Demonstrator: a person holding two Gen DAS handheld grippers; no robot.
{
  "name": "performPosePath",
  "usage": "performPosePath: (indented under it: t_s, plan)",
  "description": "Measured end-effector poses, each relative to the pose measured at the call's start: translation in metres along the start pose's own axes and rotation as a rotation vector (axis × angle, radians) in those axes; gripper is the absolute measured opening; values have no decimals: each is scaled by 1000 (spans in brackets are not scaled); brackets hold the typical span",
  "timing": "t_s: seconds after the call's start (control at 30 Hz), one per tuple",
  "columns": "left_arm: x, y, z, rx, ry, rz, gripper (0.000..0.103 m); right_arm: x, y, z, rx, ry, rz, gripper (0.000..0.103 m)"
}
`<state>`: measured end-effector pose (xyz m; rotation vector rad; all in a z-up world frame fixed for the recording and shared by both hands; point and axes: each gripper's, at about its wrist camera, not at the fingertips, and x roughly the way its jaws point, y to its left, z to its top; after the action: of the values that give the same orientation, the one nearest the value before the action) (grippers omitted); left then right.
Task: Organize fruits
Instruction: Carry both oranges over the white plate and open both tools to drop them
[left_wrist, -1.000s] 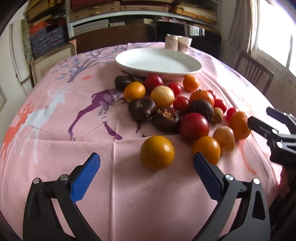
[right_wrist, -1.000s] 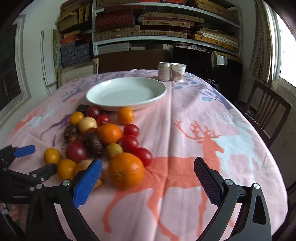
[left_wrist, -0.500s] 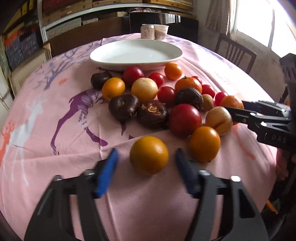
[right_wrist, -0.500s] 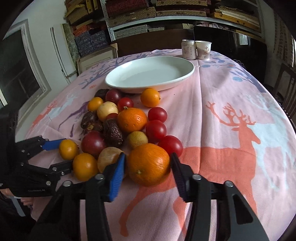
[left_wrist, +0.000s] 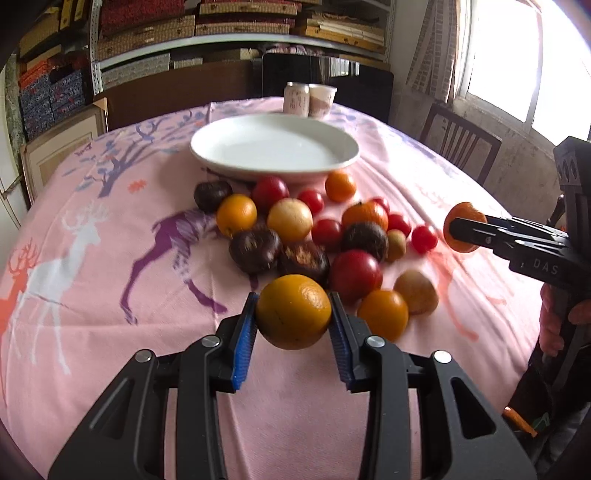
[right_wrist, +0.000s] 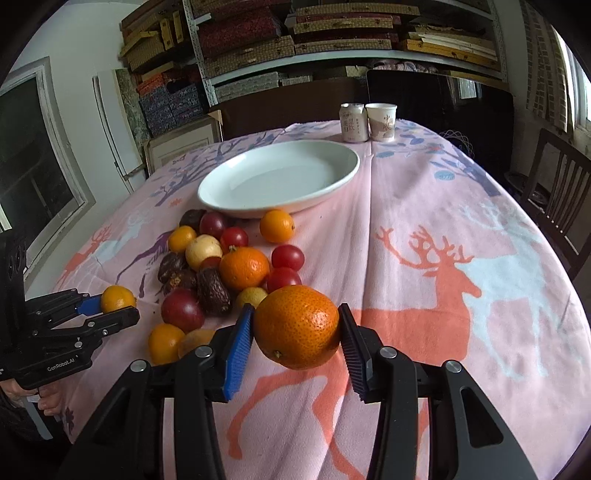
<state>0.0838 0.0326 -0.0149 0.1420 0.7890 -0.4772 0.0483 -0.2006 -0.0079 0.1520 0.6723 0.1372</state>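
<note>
- While clamped by the left gripper (left_wrist: 293, 314), yellow-orange fruit (left_wrist: 293, 312) sits at lower centre.
- Right gripper (right_wrist: 296, 328) grips large orange (right_wrist: 296, 326), lower centre.
- White plate (right_wrist: 221, 192), upper centre, beyond the fruit pile (right_wrist: 221, 266).

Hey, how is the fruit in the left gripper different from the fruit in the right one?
The smooth yellow-orange fruit in the left hand-held gripper is paler and glossier; the deep orange pitted mandarin in the right hand-held gripper is redder, with a dimpled skin and a visible stem scar. Both are round and clamped between closed pads.
</note>
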Motion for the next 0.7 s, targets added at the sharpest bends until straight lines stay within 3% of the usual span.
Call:
performPosePath:
  t_s: [0.07,0.17,0.37,0.47,0.57,0.7]
  plan:
    - [-4,7,14,-20,-40,36,36,-3,0,15,-18,-32,-8,46]
    - [4,16,42,-30,-107,158,37,1,0,46,-42,-75,-24,46]
    - [52,25,95,24,-98,314,36,45,6,116,-107,-105,-75,46]
    - [72,33,117,11,-107,331,36,76,5,144,-95,-87,-52,46]
    - [88,39,136,10,-145,405,36,105,3,162,-84,-63,-37,46]
    - [110,49,162,24,-122,380,36,138,-1,173,-85,-27,-36,46]
